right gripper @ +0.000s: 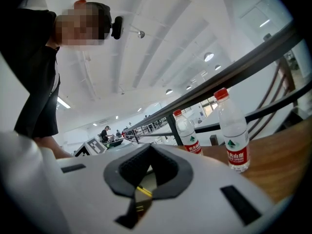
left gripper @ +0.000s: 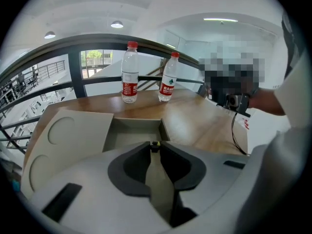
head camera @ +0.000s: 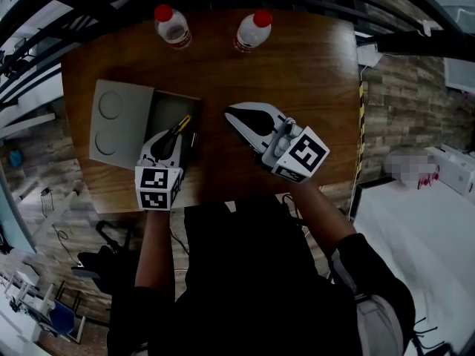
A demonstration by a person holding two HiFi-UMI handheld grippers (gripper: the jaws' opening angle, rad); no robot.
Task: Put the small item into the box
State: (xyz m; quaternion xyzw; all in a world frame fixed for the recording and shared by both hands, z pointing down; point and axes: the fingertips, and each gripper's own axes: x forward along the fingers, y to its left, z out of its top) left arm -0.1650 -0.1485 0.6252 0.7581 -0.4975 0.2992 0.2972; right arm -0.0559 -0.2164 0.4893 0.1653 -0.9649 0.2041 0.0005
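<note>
A grey box [head camera: 165, 111] lies open at the table's left, its lid [head camera: 116, 123] folded out further left. My left gripper [head camera: 170, 140] hovers over the box's near edge, shut on a small black item with a yellow tip [head camera: 182, 124] that points into the box. In the left gripper view the item [left gripper: 154, 145] sits pinched at the jaw tips [left gripper: 154, 147], with the box's hollow [left gripper: 135, 130] just ahead. My right gripper [head camera: 231, 112] is to the right of the box, shut on nothing, and its tips [right gripper: 148, 149] point toward the box.
Two water bottles with red caps [head camera: 172, 27] [head camera: 253, 30] stand at the table's far edge, also seen as bottles [left gripper: 129, 72] [left gripper: 168, 78] beyond the box. A railing runs behind the wooden table [head camera: 297, 73]. Brick flooring lies to the right.
</note>
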